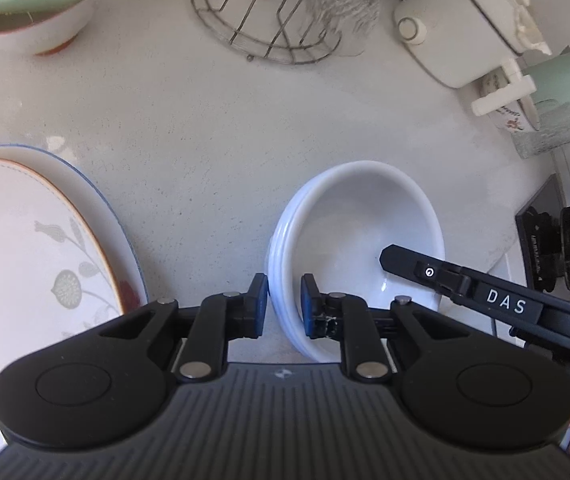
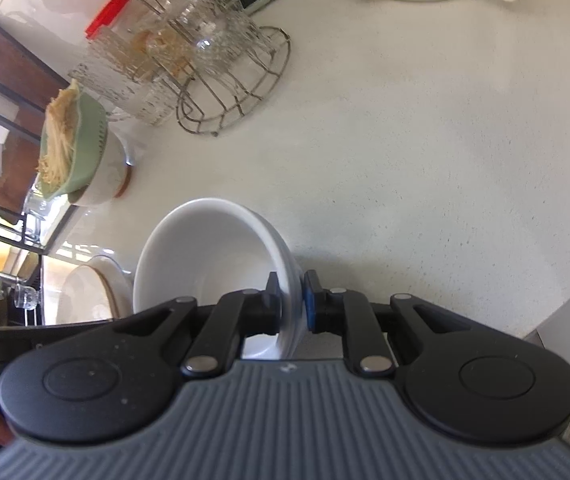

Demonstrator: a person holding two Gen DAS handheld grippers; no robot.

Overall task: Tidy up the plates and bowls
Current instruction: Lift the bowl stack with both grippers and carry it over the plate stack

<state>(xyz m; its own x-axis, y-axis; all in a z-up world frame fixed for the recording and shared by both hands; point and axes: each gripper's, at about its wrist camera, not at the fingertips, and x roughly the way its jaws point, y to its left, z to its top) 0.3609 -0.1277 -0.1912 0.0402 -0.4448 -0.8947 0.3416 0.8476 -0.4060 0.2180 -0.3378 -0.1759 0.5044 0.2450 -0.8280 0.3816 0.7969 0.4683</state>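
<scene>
Stacked plates (image 1: 45,248) lie at my left, a wire rack (image 1: 269,12) and white appliance (image 1: 457,28) beyond; bare counter (image 1: 205,128) stays open between. My left gripper (image 1: 283,306) and right gripper (image 2: 291,304) each clamp opposite rims of the white bowls (image 1: 357,240).
</scene>
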